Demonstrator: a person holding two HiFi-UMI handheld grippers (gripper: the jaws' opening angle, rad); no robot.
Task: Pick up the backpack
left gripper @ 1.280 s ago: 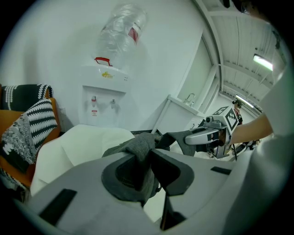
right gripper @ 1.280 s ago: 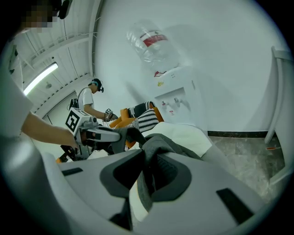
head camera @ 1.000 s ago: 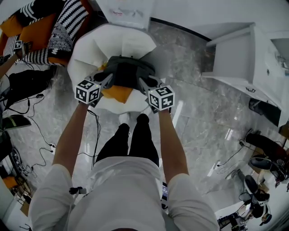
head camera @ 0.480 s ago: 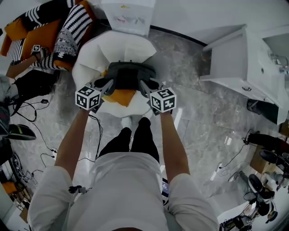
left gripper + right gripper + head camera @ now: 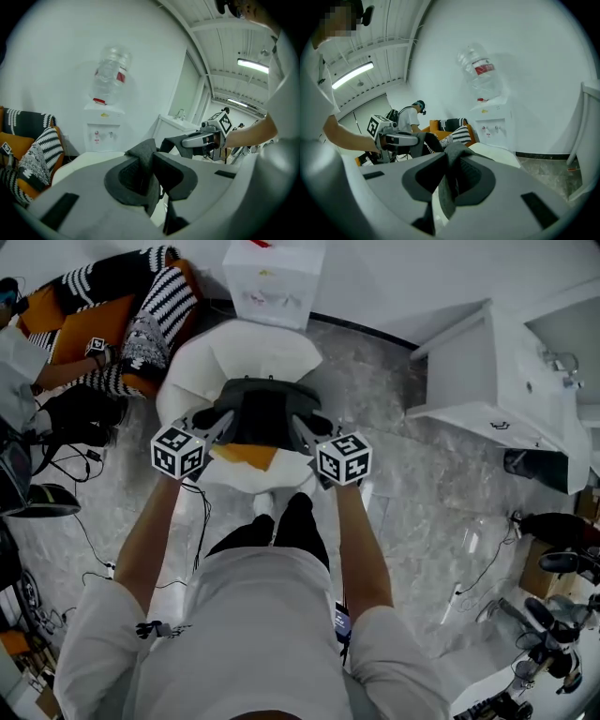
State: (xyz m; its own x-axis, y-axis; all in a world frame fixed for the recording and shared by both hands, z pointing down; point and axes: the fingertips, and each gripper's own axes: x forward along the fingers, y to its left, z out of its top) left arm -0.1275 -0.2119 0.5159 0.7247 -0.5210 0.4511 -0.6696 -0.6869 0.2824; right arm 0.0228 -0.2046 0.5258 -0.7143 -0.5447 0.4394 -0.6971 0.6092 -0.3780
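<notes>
White chair [image 5: 246, 352] sits directly under the backpack [image 5: 264, 409]. The water dispenser [image 5: 274, 282] blocks the far side, against the wall. Left side obstructed: sofa [image 5: 141, 324] with striped cushions, a seated person [image 5: 66, 371], and loose cables [image 5: 89, 540] on the floor. Right side: bare floor [image 5: 375, 399] open between the chair and the white cabinet [image 5: 469, 371].
</notes>
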